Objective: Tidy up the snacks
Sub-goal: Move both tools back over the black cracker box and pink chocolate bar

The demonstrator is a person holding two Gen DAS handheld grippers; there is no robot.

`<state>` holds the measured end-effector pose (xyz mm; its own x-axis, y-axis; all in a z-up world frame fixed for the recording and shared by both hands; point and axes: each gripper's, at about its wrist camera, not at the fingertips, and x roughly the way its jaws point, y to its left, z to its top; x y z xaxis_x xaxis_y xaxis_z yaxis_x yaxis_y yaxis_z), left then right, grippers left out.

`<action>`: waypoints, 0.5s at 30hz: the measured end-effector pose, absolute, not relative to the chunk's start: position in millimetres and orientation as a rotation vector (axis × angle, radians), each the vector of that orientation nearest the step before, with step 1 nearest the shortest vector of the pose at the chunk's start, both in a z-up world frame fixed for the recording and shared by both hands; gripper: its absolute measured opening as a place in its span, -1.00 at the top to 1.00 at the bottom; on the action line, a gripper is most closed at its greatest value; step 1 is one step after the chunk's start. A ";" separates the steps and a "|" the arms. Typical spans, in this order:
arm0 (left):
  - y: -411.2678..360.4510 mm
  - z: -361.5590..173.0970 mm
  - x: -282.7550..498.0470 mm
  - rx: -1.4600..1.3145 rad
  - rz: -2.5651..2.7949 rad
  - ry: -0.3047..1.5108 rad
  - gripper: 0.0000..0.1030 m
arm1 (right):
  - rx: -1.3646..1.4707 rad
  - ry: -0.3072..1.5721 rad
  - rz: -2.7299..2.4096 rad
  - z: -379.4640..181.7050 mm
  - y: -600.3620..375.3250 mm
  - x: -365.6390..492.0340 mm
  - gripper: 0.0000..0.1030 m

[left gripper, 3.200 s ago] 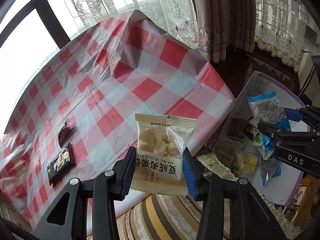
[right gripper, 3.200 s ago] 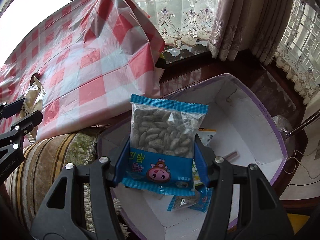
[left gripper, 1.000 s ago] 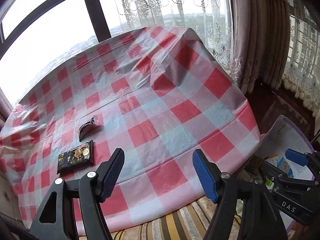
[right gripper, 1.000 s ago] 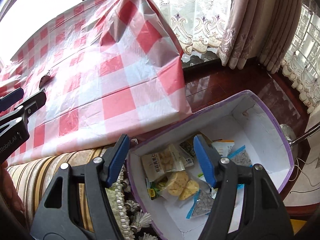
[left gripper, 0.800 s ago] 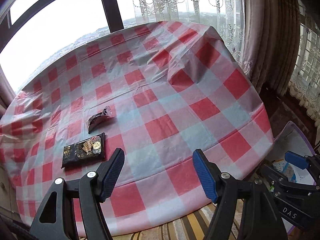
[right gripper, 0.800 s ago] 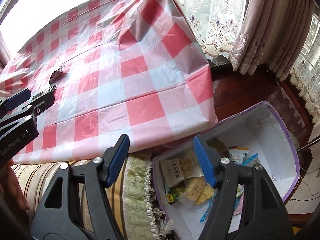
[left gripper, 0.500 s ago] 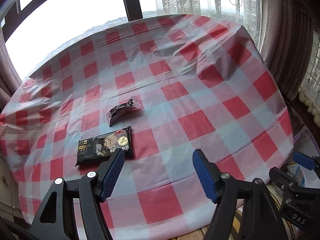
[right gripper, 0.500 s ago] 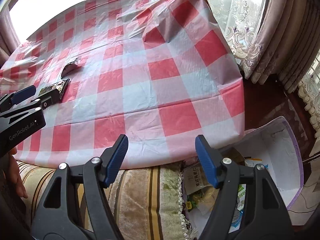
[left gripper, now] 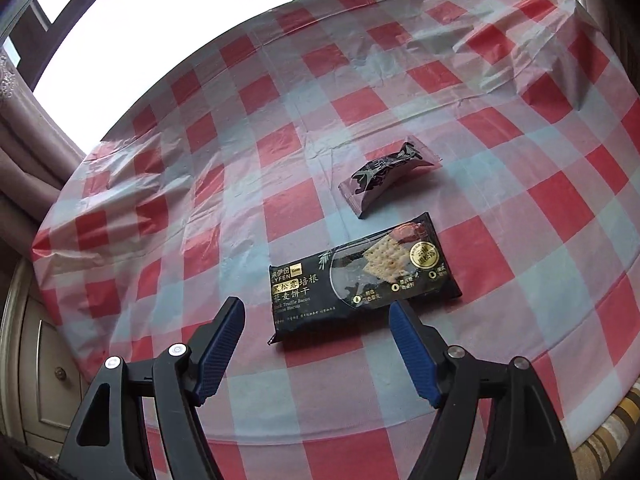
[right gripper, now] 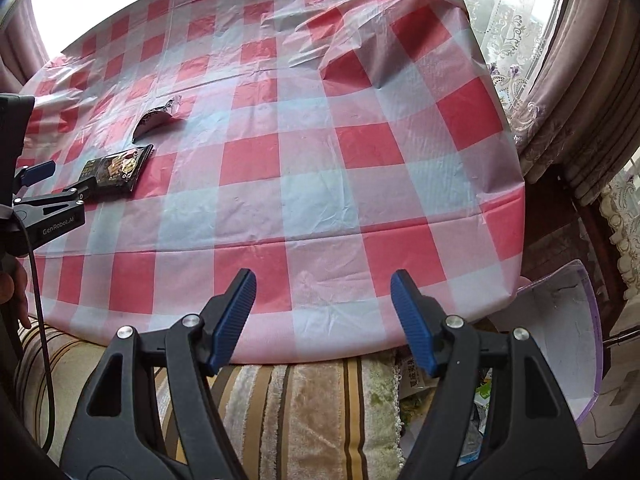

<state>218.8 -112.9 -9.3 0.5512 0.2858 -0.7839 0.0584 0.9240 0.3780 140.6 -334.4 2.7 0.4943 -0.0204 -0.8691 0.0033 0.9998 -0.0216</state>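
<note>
- Two snack packs remained on the checked worktop (left gripper: 500,240), both ahead of the left tongs (left gripper: 316,320).
- Left tongs' jaws were opening, nothing between them; black cracker pack (left gripper: 362,278) lay flat just beyond the tips, long side across the gap.
- Judgement: straddle the pack's short width, come down low, and close gently, since crackers likely crush.
- Small dark wrapper (left gripper: 386,174) sat crumpled, further ahead.
- Right tongs (right gripper: 324,316) were open, empty, over the near worktop edge.

"LYFEN Gold" and "Black Truffle Bacon Quinoa Biscuit" printed with Chinese characters on black biscuit packet (left gripper: 362,276), "GenRobot.AI" marked on left gripper (right gripper: 60,184) arm, seen from right wrist
</note>
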 end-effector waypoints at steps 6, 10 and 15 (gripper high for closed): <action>-104.2 -21.0 236.6 0.425 0.157 1.005 -0.46 | -0.026 1.060 -0.005 1.6 -325.7 146.3 -0.41; -103.4 -22.7 248.3 0.444 0.158 0.996 -0.48 | -0.030 1.067 -0.003 0.1 -322.9 150.1 -0.41; -99.9 -22.3 265.2 0.444 0.141 0.989 -0.55 | -0.032 1.080 -0.003 -3.0 -321.6 155.4 -0.41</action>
<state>265.2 -99.9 -22.3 0.5484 0.3133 -0.7753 0.0842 0.9018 0.4240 155.4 -321.6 -3.0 0.4717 -0.0186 -0.8816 -0.0130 0.9995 -0.0281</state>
